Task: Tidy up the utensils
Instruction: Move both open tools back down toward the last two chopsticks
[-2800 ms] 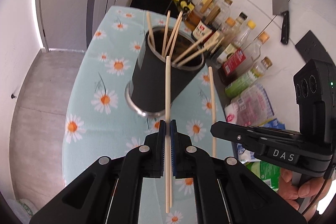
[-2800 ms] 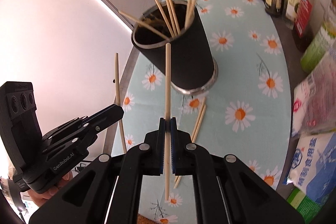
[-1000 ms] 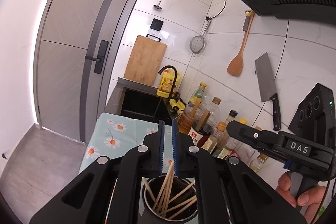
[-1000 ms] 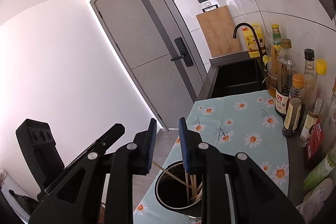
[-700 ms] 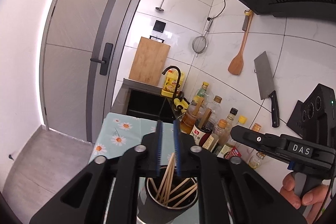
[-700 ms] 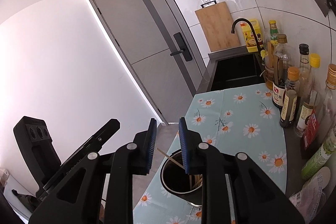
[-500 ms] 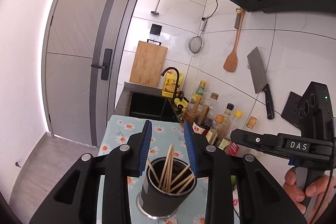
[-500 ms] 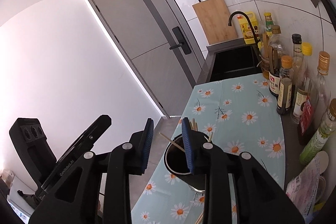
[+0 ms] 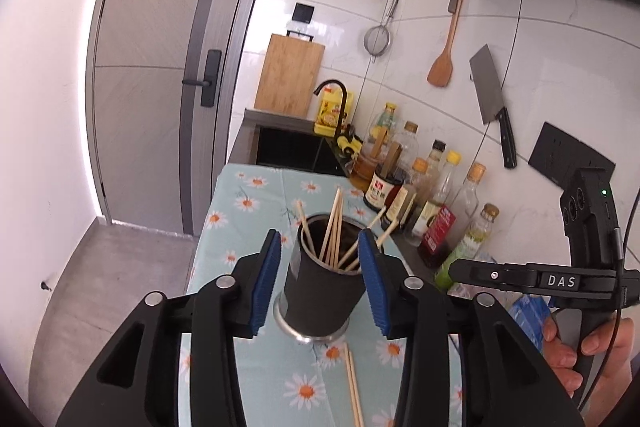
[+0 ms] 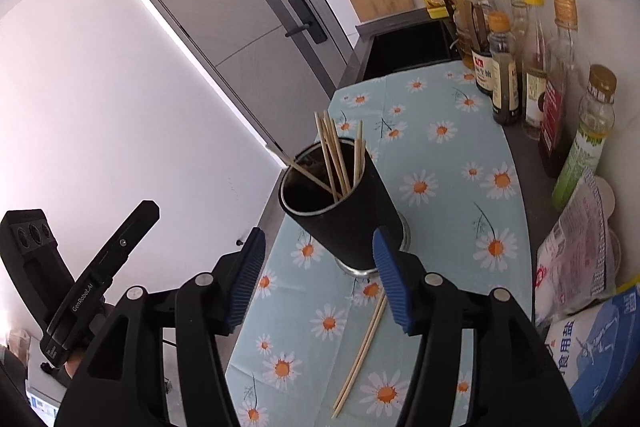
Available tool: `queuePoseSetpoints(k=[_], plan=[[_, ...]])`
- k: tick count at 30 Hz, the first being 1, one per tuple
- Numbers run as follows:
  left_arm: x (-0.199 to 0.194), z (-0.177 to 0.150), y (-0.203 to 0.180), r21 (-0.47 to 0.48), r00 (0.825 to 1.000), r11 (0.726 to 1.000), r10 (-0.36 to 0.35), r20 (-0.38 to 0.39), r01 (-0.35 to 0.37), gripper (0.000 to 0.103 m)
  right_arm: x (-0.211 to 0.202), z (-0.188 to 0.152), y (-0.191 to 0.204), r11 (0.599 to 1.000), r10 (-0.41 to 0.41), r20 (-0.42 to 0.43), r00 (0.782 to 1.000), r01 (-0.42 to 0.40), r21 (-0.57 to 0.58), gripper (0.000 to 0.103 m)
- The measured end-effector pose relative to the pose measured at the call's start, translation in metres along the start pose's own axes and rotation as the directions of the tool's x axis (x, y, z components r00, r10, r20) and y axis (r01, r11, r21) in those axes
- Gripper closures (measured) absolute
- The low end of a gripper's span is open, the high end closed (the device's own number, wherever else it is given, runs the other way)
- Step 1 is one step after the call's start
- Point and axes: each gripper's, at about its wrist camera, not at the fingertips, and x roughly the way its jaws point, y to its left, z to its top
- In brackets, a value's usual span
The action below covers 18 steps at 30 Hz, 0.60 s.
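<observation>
A black cylindrical holder [image 9: 320, 291] with a steel base stands on the daisy tablecloth [image 9: 248, 211] and holds several wooden chopsticks [image 9: 334, 231]. It also shows in the right wrist view [image 10: 344, 211] with its chopsticks [image 10: 334, 157]. Two loose chopsticks lie on the cloth in front of the holder [image 9: 352, 383] [image 10: 362, 347]. My left gripper [image 9: 320, 287] is open and empty, its jaws framing the holder from nearer the camera. My right gripper [image 10: 320, 275] is open and empty, just in front of the holder.
Sauce and oil bottles [image 10: 516, 67] line the right wall side, with bags of salt [image 10: 600, 351] nearer. A black sink and faucet [image 9: 332, 95] sit beyond the cloth. A cleaver [image 9: 492, 95], spatula and strainer hang on the tiled wall. The counter's left edge drops to the floor.
Both grippers let go of their chopsticks, which now stand in the holder. Both grippers opened wide, drew back and tilted down toward the holder.
</observation>
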Motion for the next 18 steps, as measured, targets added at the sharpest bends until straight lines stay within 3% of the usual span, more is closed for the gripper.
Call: queuePoseSetpoints(k=[4, 9, 11, 13, 18], plan=[[0.005, -0.017, 0.005, 0.001, 0.995, 1.000, -0.028, -0.100, 0.028, 0.060, 0.016, -0.020, -0.009, 0.997, -0.056, -0.069, 0.996, 0.059, 0.041, 0.047], [0.018, -0.045, 0.006, 0.039, 0.970, 0.997, -0.062, -0.233, 0.073, 0.060, 0.042, -0.049, -0.038, 0.982, -0.074, -0.197, 0.978, 0.106, 0.156, 0.047], [0.023, -0.055, 0.009, 0.023, 0.962, 0.997, -0.067, -0.266, 0.076, 0.060, 0.054, -0.058, -0.049, 0.966, -0.073, -0.260, 0.963, 0.132, 0.220, 0.047], [0.028, -0.064, 0.010, 0.006, 0.947, 0.994, -0.098, -0.306, 0.105, 0.060, 0.069, -0.070, -0.060, 0.947, -0.086, -0.344, 0.935, 0.183, 0.263, 0.047], [0.042, -0.089, 0.015, -0.015, 0.912, 0.992, -0.119, -0.392, 0.123, 0.060, 0.091, -0.090, -0.075, 0.914, -0.064, -0.434, 0.899, 0.227, 0.336, 0.047]])
